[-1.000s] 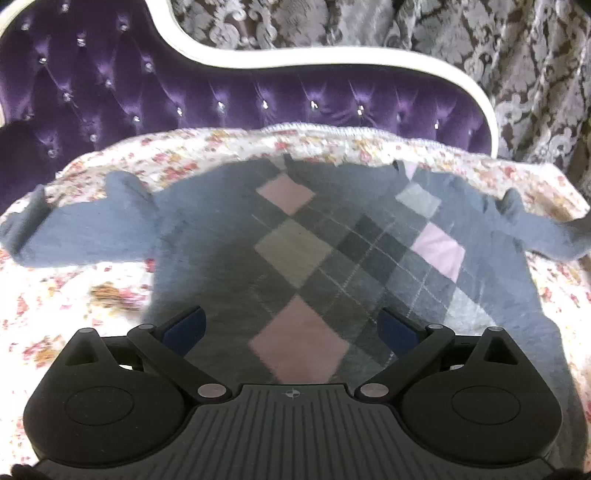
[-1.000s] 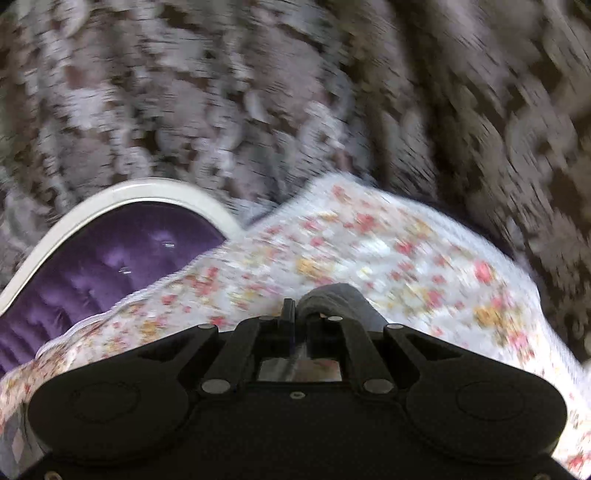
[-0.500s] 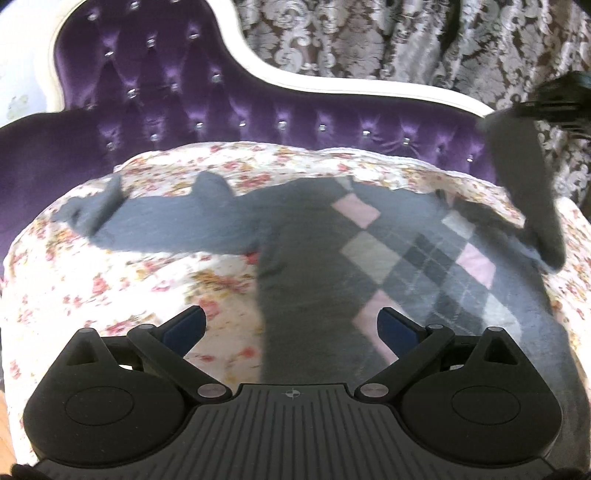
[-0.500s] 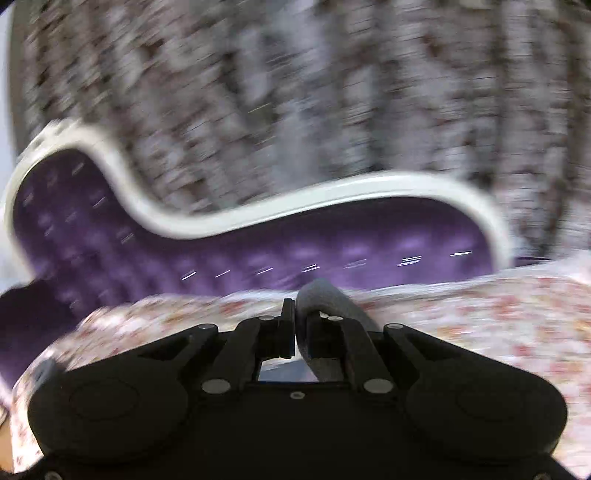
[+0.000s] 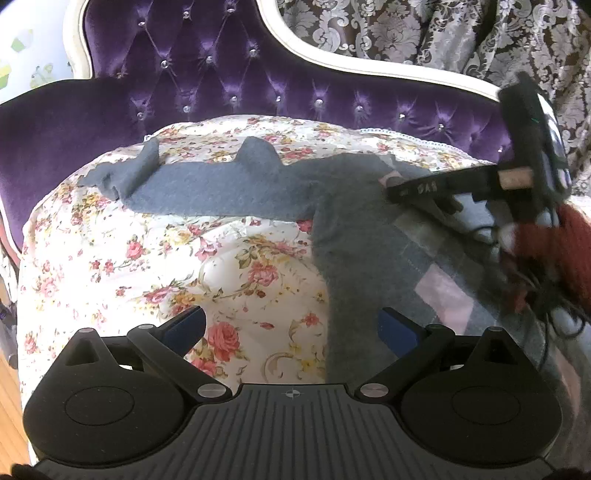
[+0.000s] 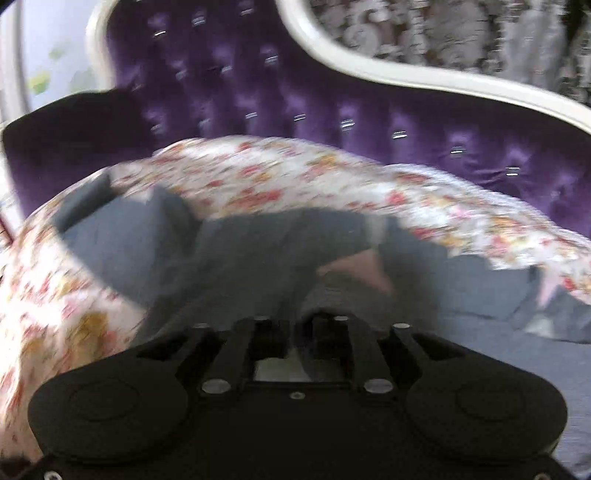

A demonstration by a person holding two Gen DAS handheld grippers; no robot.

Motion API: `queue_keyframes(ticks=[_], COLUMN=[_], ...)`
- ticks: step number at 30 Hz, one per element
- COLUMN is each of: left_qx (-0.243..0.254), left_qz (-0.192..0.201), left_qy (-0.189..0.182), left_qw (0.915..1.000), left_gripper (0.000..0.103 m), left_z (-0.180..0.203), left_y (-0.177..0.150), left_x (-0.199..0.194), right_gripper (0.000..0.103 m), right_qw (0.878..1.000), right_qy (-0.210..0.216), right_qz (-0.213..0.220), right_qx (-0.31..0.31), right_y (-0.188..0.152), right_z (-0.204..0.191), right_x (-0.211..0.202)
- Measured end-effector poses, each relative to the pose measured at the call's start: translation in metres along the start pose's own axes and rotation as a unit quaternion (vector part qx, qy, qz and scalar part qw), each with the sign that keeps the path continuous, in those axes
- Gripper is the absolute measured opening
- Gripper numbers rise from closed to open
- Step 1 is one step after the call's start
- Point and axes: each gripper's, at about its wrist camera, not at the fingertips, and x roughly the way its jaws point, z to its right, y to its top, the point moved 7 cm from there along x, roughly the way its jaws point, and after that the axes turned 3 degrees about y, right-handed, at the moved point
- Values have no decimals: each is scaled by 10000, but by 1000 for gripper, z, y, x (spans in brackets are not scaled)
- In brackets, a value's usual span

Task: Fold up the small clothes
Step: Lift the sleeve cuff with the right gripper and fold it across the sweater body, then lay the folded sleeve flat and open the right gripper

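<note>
A small grey argyle sweater with pink and cream diamonds lies flat on the floral cover. Its left sleeve stretches out to the left. My left gripper is open and empty, low over the sweater's left side edge. My right gripper is shut on the sweater's right sleeve and holds it over the sweater's chest. The right gripper also shows in the left wrist view at the upper right, above the sweater's collar area.
A purple tufted sofa back with a white frame rises behind the cover. Patterned curtains hang behind it. The person's red sleeve shows at the right. Wooden floor shows at the lower left.
My right gripper has carried the right sleeve up and leftward, over the sweater body. My left gripper has shifted left, from over the sweater's middle to its left edge.
</note>
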Motion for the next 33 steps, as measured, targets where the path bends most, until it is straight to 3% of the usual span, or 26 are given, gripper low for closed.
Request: queue_keyframes(ticks=[2,3,8,13,19,24,29,33], left_qx=[62,107,310,594,1218,1714,2110,2117], left_qz=[46,67,198,361,546,714,754,707], left_qy=[6,8,-91,-197,-224,-160,-113,50], left_qw=[10000,9999,9993,9974,9908,9825,9745,9748], left_gripper=[100,100,100,100,100,100,100,96], left_z=[2,3,18,44,86,120,145,150], left_y=[3,5,22,40,52,57,60,65], left_x=[0,0,3,10,31,54,78,98], right_gripper=[70,71,72,73,73,73,73,75], right_qw=[9990,9981,9937,9920,9869,9850,9834,9823], right_qy=[385,485,610,295,-207,-666,-683,-657], right_qz=[187,356,907,1057,951,724,651,670], right_qx=[-135,-165,238,626,1286,1417,1551,1621], right_y=[-3,-3,-7,-27,-69,-100,-109,-111], right_z=[-12,-14,4,34,63,66,68,70], right_x=[-9,-17,-63,-90,-112,-112,-106,-106])
